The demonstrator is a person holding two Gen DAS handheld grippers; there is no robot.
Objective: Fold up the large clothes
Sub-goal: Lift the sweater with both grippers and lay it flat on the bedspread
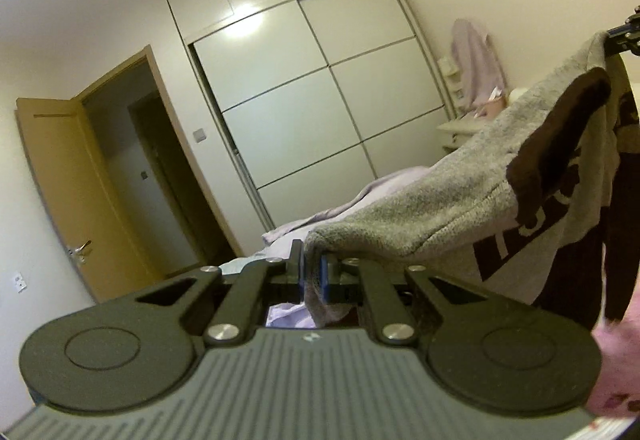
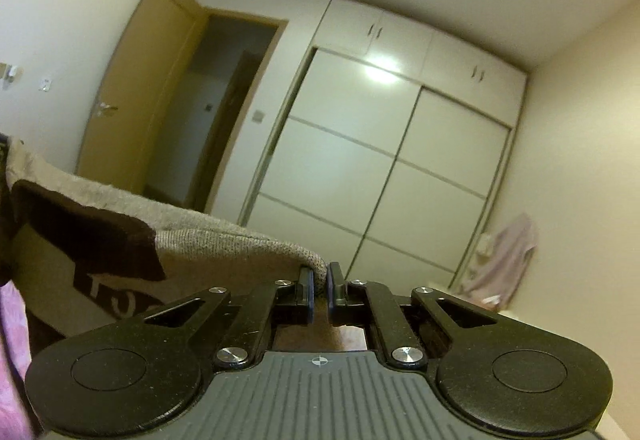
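Between both clamped grippers point(image 1: 314, 272) point(image 2: 319, 280): grey sweater point(image 1: 440, 192), stretched aloft

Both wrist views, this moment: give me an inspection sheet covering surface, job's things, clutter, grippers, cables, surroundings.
Surface: bed with lilac bedding, partly seen.
Job's things: grey knit sweater with dark patches, held up in the air between both grippers.
Clutter: lilac garment hanging by the far wall.
Grippers: left gripper shut on one sweater corner; right gripper shut on another.
Cables: nothing seen.
Surroundings: white sliding wardrobe, open wooden door, a person's pink sleeve.
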